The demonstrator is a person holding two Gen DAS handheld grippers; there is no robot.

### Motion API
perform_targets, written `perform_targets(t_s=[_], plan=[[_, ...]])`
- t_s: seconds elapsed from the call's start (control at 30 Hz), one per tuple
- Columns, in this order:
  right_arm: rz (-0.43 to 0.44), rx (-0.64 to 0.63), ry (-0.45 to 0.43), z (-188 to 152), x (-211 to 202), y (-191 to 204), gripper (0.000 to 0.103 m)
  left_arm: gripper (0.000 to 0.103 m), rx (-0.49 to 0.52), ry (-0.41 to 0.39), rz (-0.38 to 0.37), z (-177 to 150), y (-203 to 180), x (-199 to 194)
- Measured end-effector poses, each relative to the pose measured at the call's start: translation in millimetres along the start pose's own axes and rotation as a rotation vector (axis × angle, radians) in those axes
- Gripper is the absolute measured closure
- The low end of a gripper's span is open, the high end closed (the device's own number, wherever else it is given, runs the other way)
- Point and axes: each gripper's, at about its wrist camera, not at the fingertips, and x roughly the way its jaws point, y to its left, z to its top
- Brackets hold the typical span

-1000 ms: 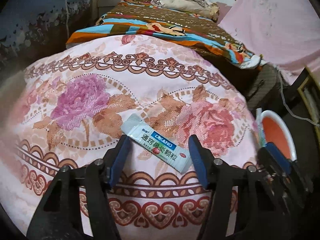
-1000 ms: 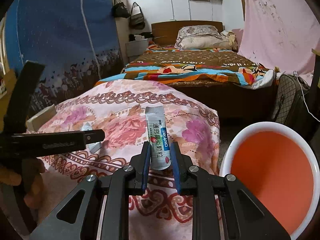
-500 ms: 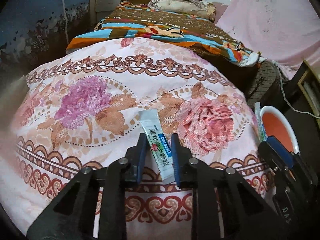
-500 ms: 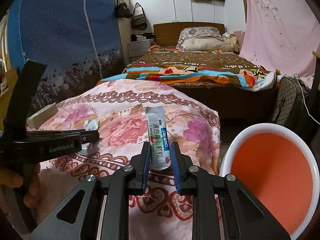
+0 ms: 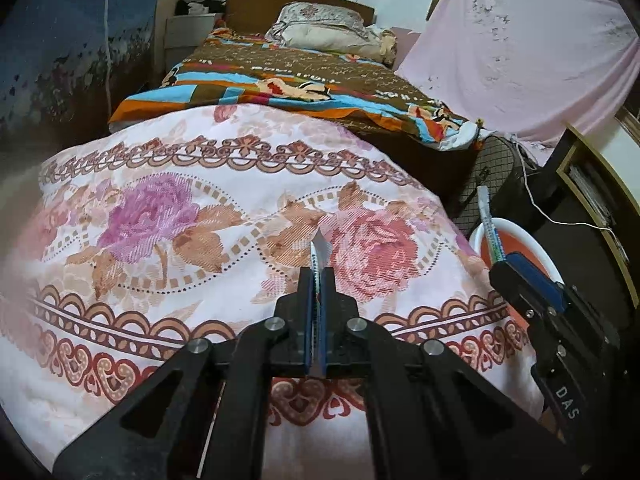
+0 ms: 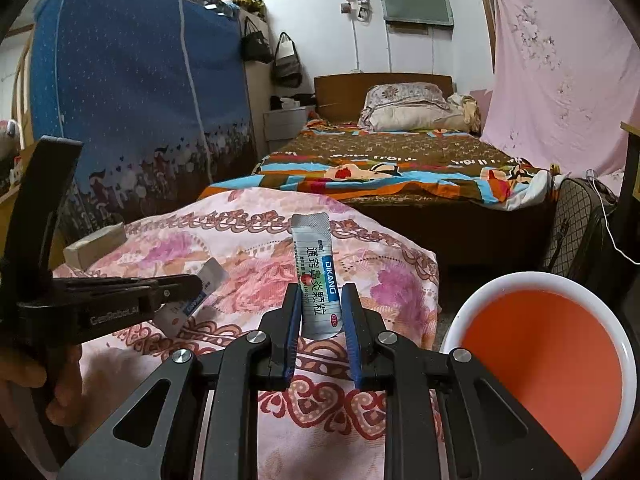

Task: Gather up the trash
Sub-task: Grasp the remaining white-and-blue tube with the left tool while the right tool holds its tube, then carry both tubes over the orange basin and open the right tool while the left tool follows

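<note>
From the left wrist view, the left gripper point(image 5: 318, 280) is clenched on a thin sachet point(image 5: 319, 249), which shows edge-on, its tip poking out past the blue pads. Under it is the flowered quilt point(image 5: 168, 216) that covers the surface, and I cannot tell from here whether the sachet is lifted clear of it. Off to the right, the right gripper point(image 5: 505, 261) holds a second sachet point(image 5: 489, 224) upright, with the bucket point(image 5: 486, 229) just behind it. From the right wrist view, the right gripper point(image 6: 320, 312) is clenched on the second sachet point(image 6: 318, 276), white with blue print, standing tall between the pads. The bucket point(image 6: 472, 304) sits close by on the right, white rim and orange inside, and nothing can be seen in it; part of it is cut off by the edge of the view. On the left, a hand point(image 6: 52, 384) holds the left gripper point(image 6: 196, 282) with its sachet point(image 6: 192, 300) pinched flat above the quilt point(image 6: 248, 264). I think the picking-up step is done for both pieces. Next, each gripper would need to move over the bucket's mouth and let go, so the trash drops inside and not on the floor.
</note>
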Motion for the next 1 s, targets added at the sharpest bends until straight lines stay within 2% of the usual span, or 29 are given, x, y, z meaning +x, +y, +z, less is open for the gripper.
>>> perform_targets(t_s=[0.23, 0.33, 0.47, 0.57, 0.77, 1.0], plan=[[-0.006, 0.005, -0.072, 2, -13, -3, 0.085, 0.103, 0.054, -0.113, -0.022, 1, -11, -19], [-0.007, 0.013, -0.143, 4, -25, -4, 0.085, 0.103, 0.058, -0.216, -0.057, 2, -15, -38], [-0.006, 0.024, -0.279, 6, -47, -6, 0.085, 0.103, 0.113, -0.387, -0.084, -1, -27, -69], [-0.009, 0.031, -0.376, 7, -63, -9, 0.085, 0.103, 0.154, -0.468, -0.095, 0, -39, -83], [-0.062, 0.050, -0.506, 8, -83, -14, 0.085, 0.103, 0.214, -0.564, -0.143, 0, -57, -100], [-0.141, 0.128, -0.589, 6, -99, -35, 0.085, 0.103, 0.316, -0.627, -0.200, -4, -85, -105]])
